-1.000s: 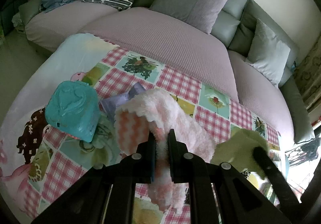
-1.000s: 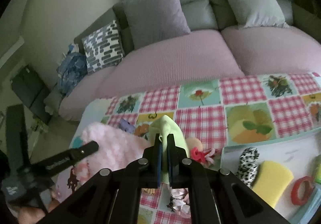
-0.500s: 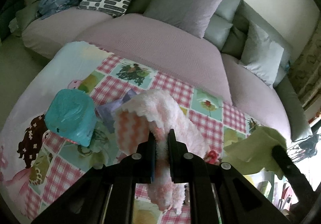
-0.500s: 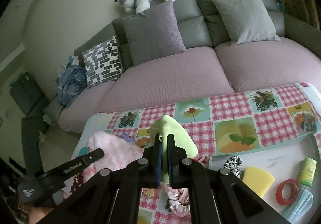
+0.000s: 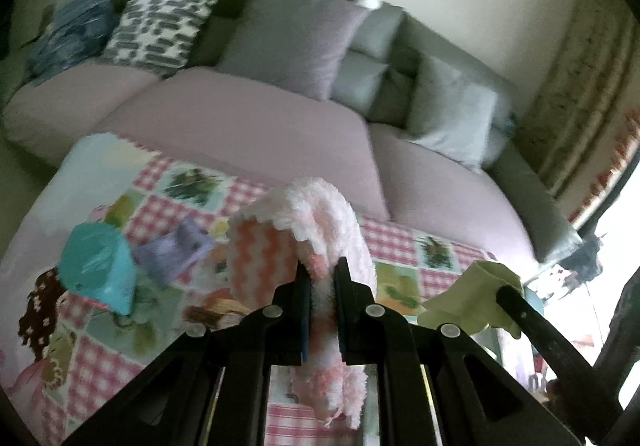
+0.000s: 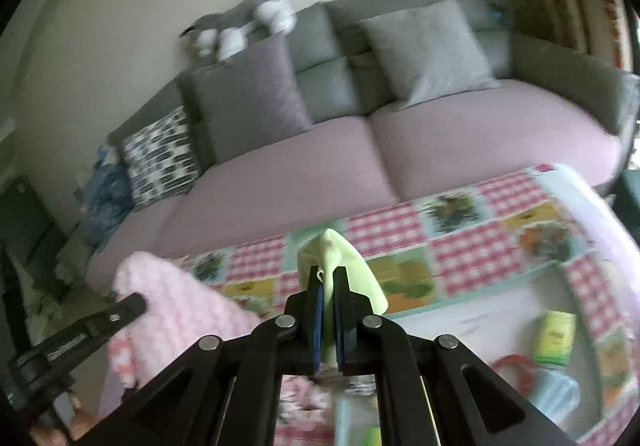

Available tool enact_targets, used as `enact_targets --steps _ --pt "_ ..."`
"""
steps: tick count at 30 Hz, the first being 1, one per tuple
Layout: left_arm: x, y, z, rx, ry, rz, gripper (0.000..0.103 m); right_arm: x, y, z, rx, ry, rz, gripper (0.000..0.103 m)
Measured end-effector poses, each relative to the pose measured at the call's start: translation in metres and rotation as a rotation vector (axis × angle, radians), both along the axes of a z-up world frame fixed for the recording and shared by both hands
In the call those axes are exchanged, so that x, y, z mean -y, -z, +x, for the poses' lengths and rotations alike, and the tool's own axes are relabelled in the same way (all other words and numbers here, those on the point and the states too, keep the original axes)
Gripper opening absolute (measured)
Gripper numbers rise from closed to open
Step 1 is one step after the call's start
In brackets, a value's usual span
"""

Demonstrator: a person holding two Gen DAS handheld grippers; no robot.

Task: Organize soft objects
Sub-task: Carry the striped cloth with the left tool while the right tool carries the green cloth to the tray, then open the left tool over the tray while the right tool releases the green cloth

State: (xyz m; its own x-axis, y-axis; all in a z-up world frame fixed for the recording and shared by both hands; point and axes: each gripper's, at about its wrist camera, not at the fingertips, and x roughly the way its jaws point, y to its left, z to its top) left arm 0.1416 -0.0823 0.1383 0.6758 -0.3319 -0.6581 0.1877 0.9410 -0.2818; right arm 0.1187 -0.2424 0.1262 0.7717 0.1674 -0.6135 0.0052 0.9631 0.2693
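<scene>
Two cloths held aloft over a checkered tablecloth (image 5: 168, 214).
The left gripper (image 5: 322, 274) pinches a fluffy pink cloth (image 5: 304, 214); the right gripper (image 6: 327, 284) clamps a pale green cloth (image 6: 340, 258), both above the table's sofa-side edge.

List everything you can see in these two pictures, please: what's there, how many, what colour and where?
Fluffy cloth: 1, pink and white, clamped in left gripper.
Thin cloth: 1, pale green, clamped in right gripper.
Pouch: 1, teal, on table's left.
Small fabric item: 1, lilac, beside pouch.
Tablecloth: 1, pink checks with pictures.
Tray: 1, pale, holding blurred small items.
Sofa: 1, grey, mauve seats.
Cushions: 4, on sofa.
Plush toy: 1, grey-white, atop sofa.
Left gripper: black.
Right gripper: black.
</scene>
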Motion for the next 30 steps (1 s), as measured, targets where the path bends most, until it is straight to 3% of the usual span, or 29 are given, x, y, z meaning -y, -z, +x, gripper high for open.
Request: enact_targets --steps 11,16,24,30 --pt "0.096 0.011 -0.019 -0.005 0.256 0.000 0.011 0.095 -0.013 -0.027 0.003 0.279 -0.033 0.005" --pt "0.143 0.035 -0.022 -0.057 0.374 0.003 0.011 0.122 -0.002 -0.026 -0.045 0.351 -0.070 0.005" --pt "0.185 0.107 -0.009 -0.220 0.406 0.116 0.011 0.145 0.058 0.000 -0.233 0.349 -0.045 0.005" --pt "0.182 0.136 -0.003 -0.278 0.373 0.180 0.011 0.143 0.093 0.011 -0.339 0.347 -0.082 0.005"
